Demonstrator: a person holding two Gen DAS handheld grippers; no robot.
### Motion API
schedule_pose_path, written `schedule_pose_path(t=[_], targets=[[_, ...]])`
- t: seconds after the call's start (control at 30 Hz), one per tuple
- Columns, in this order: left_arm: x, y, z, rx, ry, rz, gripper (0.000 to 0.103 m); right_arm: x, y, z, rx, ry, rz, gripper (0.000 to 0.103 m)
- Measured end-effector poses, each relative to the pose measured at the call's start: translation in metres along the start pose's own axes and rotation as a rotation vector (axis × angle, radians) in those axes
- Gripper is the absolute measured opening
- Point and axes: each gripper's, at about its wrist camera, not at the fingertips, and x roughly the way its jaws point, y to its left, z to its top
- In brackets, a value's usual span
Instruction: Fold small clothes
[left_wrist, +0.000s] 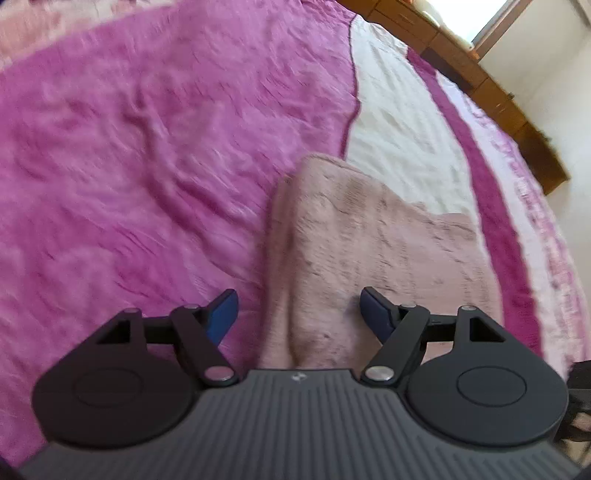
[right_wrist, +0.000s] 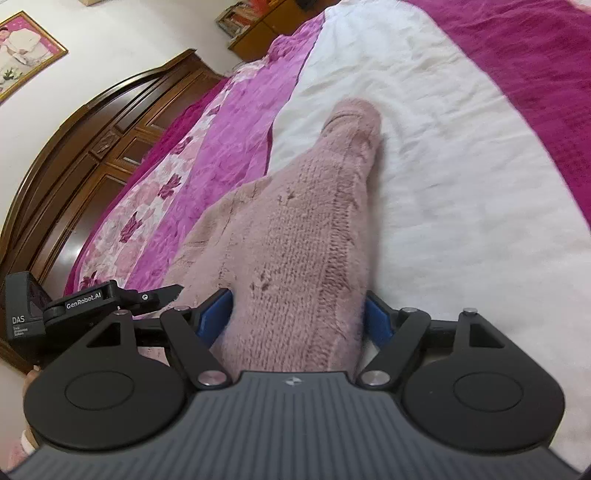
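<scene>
The pink knit (right_wrist: 295, 229) lies on the bed, mostly on the white sheet (right_wrist: 443, 155), with one side near the purple cover (right_wrist: 236, 122). It looks like a small woolly top or a sleeve, long and narrow, with a rounded far end. It is fuzzy and soft, with little holes in the knit.

The right gripper (right_wrist: 299, 314) is low over the near end of the knit. Its two blue pads (right_wrist: 216, 314) are spread wide, one on each side of the cloth. The wool bulges up between them, but they are not squeezing it. The left gripper (left_wrist: 299, 314) is also spread wide. The knit (left_wrist: 369, 251) runs between its pads (left_wrist: 221, 317) too, and nothing is pinched there either. The left view is blurry, so the gripper may be moving.

What could go wrong? The wool is thick and floppy. If a gripper closes on only the top fluff, the cloth may slip out when lifted. If it bites too deep, it might grab the sheet as well and drag it along. A pad tip could catch in one of the small holes and pull a thread. If one gripper lifts and the other does not, the knit could twist and the fold would come out crooked. The two grippers sit close, so they might bump each other.
</scene>
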Motion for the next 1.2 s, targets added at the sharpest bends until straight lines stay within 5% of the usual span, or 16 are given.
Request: schedule_pose_path(t=[0.13, 0.23, 0.3, 0.4, 0.6, 0.93, 1.07, 1.2], targets=[[0.008, 0.003, -0.007, -0.049, 0.023, -0.103, 0.074, 0.007, 0.001, 0.005, 0.006, 0.011, 0.009, 0.080], [0.009, 0.002, -0.012, -0.054, 0.009, -0.115, 0.071, 0.007, 0.003, 0.008, -0.006, 0.005, 0.001, 0.066], [0.008, 0.002, -0.013, -0.071, 0.001, -0.124, 0.053, 0.002, 0.004, 0.010, 0.007, 0.005, 0.003, 0.056], [-0.001, 0.003, -0.013, -0.104, -0.021, -0.144, 0.040, -0.010, 0.010, 0.015, 0.034, -0.009, 0.013, 0.051], [-0.020, -0.016, -0.020, -0.100, -0.030, -0.200, 0.038, -0.046, 0.021, 0.032, 0.061, -0.018, 0.052, 0.049], [-0.028, -0.082, -0.066, -0.038, 0.076, -0.300, 0.038, -0.152, 0.012, 0.025, 0.023, -0.042, -0.058, 0.050], [-0.035, -0.099, -0.090, -0.001, 0.116, -0.279, 0.038, -0.180, -0.006, 0.006, 0.051, -0.019, -0.083, 0.050], [-0.034, -0.111, -0.111, 0.090, 0.132, -0.180, 0.038, -0.187, -0.027, -0.015, 0.072, 0.007, -0.136, 0.050]])
